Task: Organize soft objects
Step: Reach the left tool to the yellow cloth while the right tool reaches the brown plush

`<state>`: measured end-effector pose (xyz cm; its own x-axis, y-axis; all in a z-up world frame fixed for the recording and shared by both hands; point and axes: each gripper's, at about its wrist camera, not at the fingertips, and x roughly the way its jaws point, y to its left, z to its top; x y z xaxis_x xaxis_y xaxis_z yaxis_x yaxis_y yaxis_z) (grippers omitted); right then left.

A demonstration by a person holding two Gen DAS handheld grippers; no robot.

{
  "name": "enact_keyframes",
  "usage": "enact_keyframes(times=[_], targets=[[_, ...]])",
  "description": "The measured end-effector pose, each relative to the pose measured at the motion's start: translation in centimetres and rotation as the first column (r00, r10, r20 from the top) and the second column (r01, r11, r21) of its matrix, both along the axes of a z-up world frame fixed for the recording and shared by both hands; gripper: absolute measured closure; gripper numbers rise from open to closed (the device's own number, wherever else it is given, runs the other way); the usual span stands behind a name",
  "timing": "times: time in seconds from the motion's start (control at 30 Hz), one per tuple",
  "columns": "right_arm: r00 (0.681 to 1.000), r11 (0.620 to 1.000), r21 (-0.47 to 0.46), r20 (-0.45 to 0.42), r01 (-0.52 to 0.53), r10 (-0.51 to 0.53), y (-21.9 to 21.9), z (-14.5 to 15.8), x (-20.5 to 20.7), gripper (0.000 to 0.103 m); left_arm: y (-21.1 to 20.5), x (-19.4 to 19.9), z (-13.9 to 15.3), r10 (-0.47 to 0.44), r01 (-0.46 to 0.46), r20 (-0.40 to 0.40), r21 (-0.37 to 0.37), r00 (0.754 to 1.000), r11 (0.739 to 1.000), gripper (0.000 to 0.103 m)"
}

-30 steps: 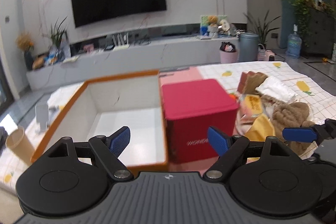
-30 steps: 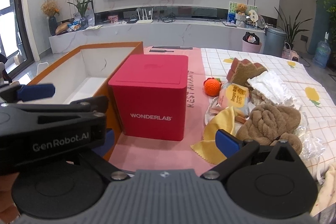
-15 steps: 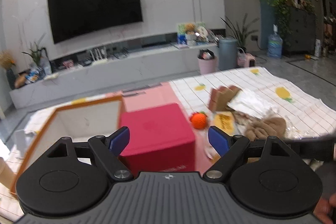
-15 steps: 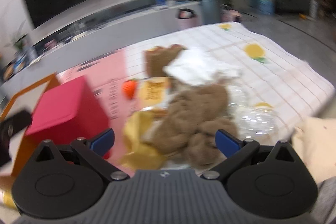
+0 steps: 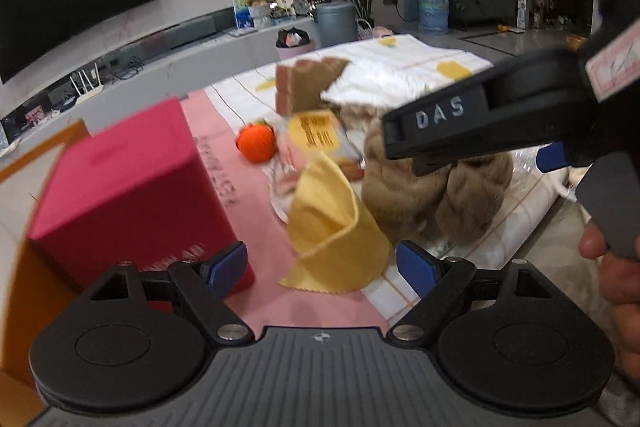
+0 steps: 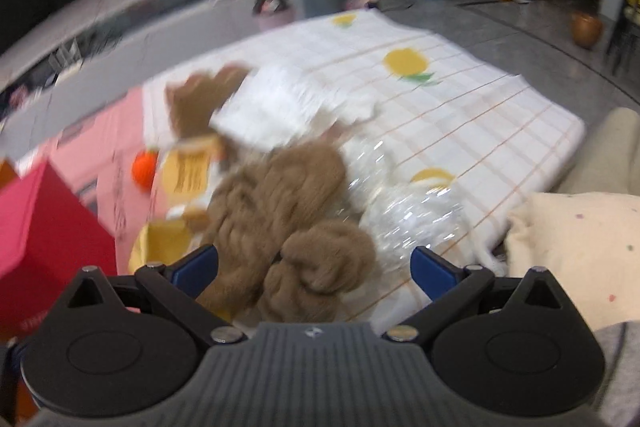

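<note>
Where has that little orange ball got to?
In the left wrist view the orange ball lies mid-frame on the pink mat, between the red box to its left and the yellow-labelled packet to its right, beyond the yellow cloth.

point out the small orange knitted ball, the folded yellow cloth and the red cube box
small orange knitted ball (image 5: 257, 145), left wrist view, centre of its round body
folded yellow cloth (image 5: 332, 227), left wrist view, its upper fold
red cube box (image 5: 120, 171), left wrist view, its top face

Left tongs (image 5: 322, 265) and right tongs (image 6: 314, 265) both spread wide and empty, right held higher.
</note>
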<state>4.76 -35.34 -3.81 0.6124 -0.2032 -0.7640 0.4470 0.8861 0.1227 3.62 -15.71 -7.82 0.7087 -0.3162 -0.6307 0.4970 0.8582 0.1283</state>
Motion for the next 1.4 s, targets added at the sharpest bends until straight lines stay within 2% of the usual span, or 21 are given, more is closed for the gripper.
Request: enact_keyframes(times=[0.07,0.23,0.3,0.37,0.47,0.57,0.8,0.87,0.97,1.13,1.2,1.27,1.33,1.37,1.4], targets=[[1.000,1.000,0.001,0.001,-0.005,0.005,0.2,-0.1,0.1,0.003,0.0,0.2,-0.9,-0.014,0.014,-0.009,-0.008,1.000,1.000,0.010],[1.000,1.000,-0.001,0.007,0.028,-0.028,-0.4,0.0,0.0,0.003,-0.5,1.6,-2.7,0.040,-0.039,0.015,-0.043,0.999,0.998,0.034],[0.999,0.999,0.020,-0.007,0.034,-0.034,-0.7,-0.3,0.0,0.003,-0.7,2.1,-2.7,0.034,-0.034,-0.003,-0.044,0.999,0.998,0.062],[0.999,0.999,0.024,-0.014,0.040,-0.039,-0.8,-0.4,0.0,0.003,-0.8,2.2,-2.6,0.032,-0.033,-0.023,-0.062,0.999,0.998,0.079],[0.999,0.999,0.005,-0.018,0.038,-0.038,-0.7,-0.5,0.1,0.003,-0.3,1.6,-2.1,0.010,-0.014,-0.042,-0.100,0.999,0.995,0.090],[0.999,1.000,-0.004,-0.031,0.021,-0.021,-0.4,-0.7,0.6,0.003,-0.2,0.7,-1.8,-0.026,0.025,-0.011,-0.084,1.000,0.996,0.099],[0.996,0.989,-0.125,-0.053,-0.084,0.078,1.7,-1.2,1.3,0.003,0.9,-0.1,-1.2,0.008,-0.009,-0.043,-0.038,0.999,0.999,0.100],[0.989,0.978,-0.160,-0.078,-0.133,0.122,2.4,-1.7,1.8,0.003,2.3,-0.5,-1.3,0.037,-0.041,-0.078,-0.055,0.996,0.998,0.100],[0.982,0.963,-0.213,-0.134,-0.163,0.137,3.4,-2.6,3.0,0.003,4.6,-1.0,-1.9,0.060,-0.078,-0.146,-0.119,0.987,0.990,0.100],[0.978,0.960,-0.228,-0.165,-0.166,0.130,3.6,-3.5,4.0,0.003,5.4,-1.2,-1.9,0.104,-0.121,-0.156,-0.104,0.982,0.987,0.100],[0.979,0.963,-0.204,-0.143,-0.175,0.147,3.5,-3.2,3.6,0.019,5.6,-1.2,-1.5,0.110,-0.129,-0.170,-0.108,0.979,0.986,0.100],[0.982,0.971,-0.167,-0.114,-0.171,0.153,3.2,-2.6,2.9,0.028,5.7,-1.4,-1.2,0.109,-0.128,-0.176,-0.100,0.978,0.987,0.100],[0.985,0.977,-0.132,-0.074,-0.167,0.158,2.9,-1.8,1.8,0.036,5.8,-1.8,-0.9,0.058,-0.076,-0.180,-0.095,0.982,0.993,0.100],[0.984,0.977,-0.126,-0.058,-0.175,0.169,3.0,-1.3,1.3,0.038,5.9,-1.9,-0.8,0.015,-0.034,-0.190,-0.098,0.982,0.995,0.097],[0.982,0.974,-0.128,-0.047,-0.187,0.183,3.2,-0.9,0.7,0.043,6.0,-1.9,-0.9,-0.012,-0.008,-0.197,-0.101,0.980,0.995,0.085]])
